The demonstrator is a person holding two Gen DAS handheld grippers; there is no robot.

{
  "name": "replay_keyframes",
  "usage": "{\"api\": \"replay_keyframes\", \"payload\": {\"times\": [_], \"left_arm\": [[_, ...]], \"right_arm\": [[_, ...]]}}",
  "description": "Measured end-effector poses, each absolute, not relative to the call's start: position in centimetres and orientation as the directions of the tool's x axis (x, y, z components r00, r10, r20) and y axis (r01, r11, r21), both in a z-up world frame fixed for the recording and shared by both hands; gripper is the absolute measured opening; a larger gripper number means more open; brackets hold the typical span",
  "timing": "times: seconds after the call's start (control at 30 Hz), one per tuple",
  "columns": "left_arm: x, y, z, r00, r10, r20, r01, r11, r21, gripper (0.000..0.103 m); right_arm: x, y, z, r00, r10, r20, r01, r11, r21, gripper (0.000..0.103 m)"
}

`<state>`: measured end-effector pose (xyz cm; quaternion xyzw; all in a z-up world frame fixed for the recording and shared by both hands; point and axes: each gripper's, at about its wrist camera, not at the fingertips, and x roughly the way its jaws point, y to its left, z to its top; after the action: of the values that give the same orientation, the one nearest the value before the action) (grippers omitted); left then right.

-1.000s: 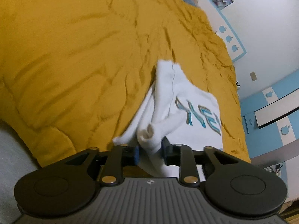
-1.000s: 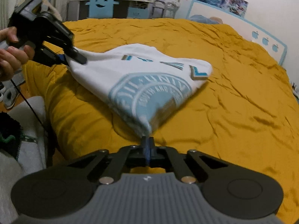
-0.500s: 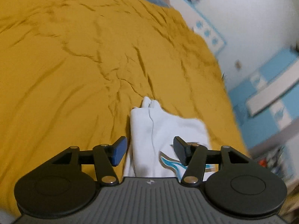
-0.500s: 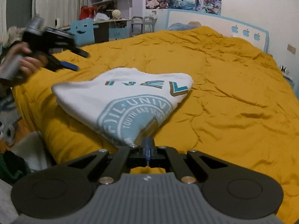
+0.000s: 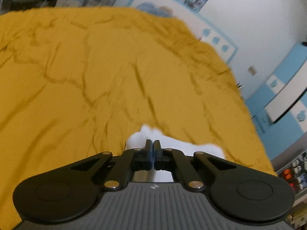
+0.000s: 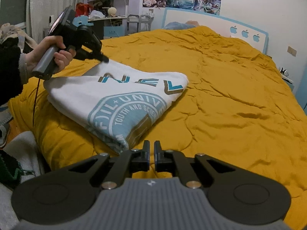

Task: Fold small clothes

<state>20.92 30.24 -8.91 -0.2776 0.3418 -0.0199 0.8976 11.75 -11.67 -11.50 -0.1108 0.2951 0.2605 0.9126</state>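
1. The left gripper [image 5: 153, 143] has its fingers pressed together with nothing visible between them; in the right wrist view the left gripper [image 6: 104, 59] has its tip touching the far corner of the white T-shirt [image 6: 119, 99], and whether it pinches any cloth there cannot be told.
2. The right gripper [image 6: 151, 147] stands with a narrow gap between its fingers, empty, just beside the near folded corner of the T-shirt and not touching it.
3. A hand [image 6: 50, 54] holds the left gripper's grey handle, with a thin dark cable hanging from it.
4. The T-shirt lies folded on the yellow bedspread [image 6: 220, 88], near the bed's left front corner, its blue round print and lettering facing up. From the left wrist camera only a blurred white patch of the T-shirt [image 5: 172, 145] shows behind the fingers.
5. No container is in use; the T-shirt rests directly on the bedspread.
6. The bedspread's left edge drops away just beside the T-shirt, towards grey cloth [image 6: 21, 145] lower down.
7. To the right and beyond the T-shirt, wrinkled bedspread runs bare up to the white headboard [image 6: 245, 32] with its blue apple marks.
8. A cluttered desk [image 6: 107, 19] and shelves stand past the bed's far left corner.
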Motion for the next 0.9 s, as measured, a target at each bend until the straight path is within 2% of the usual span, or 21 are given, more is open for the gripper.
{"api": "replay_keyframes", "payload": {"times": [0.1, 0.23, 0.37, 0.47, 0.53, 0.6, 0.7, 0.77, 0.83, 0.9], "left_arm": [[21.6, 31.7, -9.4, 0.753, -0.271, -0.600, -0.121, 0.839, -0.530, 0.000], [22.9, 32.0, -12.2, 0.690, -0.256, -0.677, -0.126, 0.879, -0.461, 0.002], [22.8, 31.8, -12.9, 0.681, -0.098, -0.725, -0.197, 0.930, -0.311, 0.008], [21.3, 31.5, -11.8, 0.710, -0.028, -0.703, -0.183, 0.958, -0.223, 0.025], [20.0, 30.8, -10.2, 0.742, 0.013, -0.670, -0.174, 0.969, -0.174, 0.041], [18.5, 29.8, -8.4, 0.757, 0.033, -0.652, -0.152, 0.980, -0.127, 0.045], [16.6, 27.9, -6.2, 0.724, 0.009, -0.690, -0.140, 0.981, -0.133, 0.044], [14.7, 26.2, -5.4, 0.727, -0.040, -0.685, -0.105, 0.980, -0.169, 0.036], [13.3, 24.2, -5.4, 0.720, -0.068, -0.690, -0.076, 0.981, -0.177, 0.011], [12.0, 22.3, -6.4, 0.691, -0.104, -0.716, -0.077, 0.973, -0.216, 0.003]], "right_arm": [[12.1, -11.9, -11.6, 0.689, 0.411, -0.598, -0.532, 0.846, -0.031, 0.000], [12.4, -12.1, -11.8, 0.683, 0.419, -0.598, -0.526, 0.851, -0.005, 0.000], [12.5, -12.2, -11.9, 0.683, 0.420, -0.598, -0.528, 0.849, -0.007, 0.000], [12.6, -12.5, -11.7, 0.684, 0.426, -0.591, -0.522, 0.853, 0.011, 0.000], [12.8, -12.8, -11.5, 0.686, 0.435, -0.583, -0.516, 0.856, 0.032, 0.000], [13.2, -12.9, -11.1, 0.686, 0.450, -0.571, -0.512, 0.857, 0.060, 0.000], [14.4, -12.6, -10.1, 0.690, 0.472, -0.549, -0.503, 0.858, 0.105, 0.000], [15.3, -12.0, -9.5, 0.688, 0.501, -0.525, -0.504, 0.850, 0.152, 0.000], [16.2, -11.1, -9.2, 0.675, 0.527, -0.517, -0.505, 0.840, 0.197, 0.000], [17.3, -9.8, -9.1, 0.669, 0.531, -0.521, -0.497, 0.840, 0.218, 0.000]]}}
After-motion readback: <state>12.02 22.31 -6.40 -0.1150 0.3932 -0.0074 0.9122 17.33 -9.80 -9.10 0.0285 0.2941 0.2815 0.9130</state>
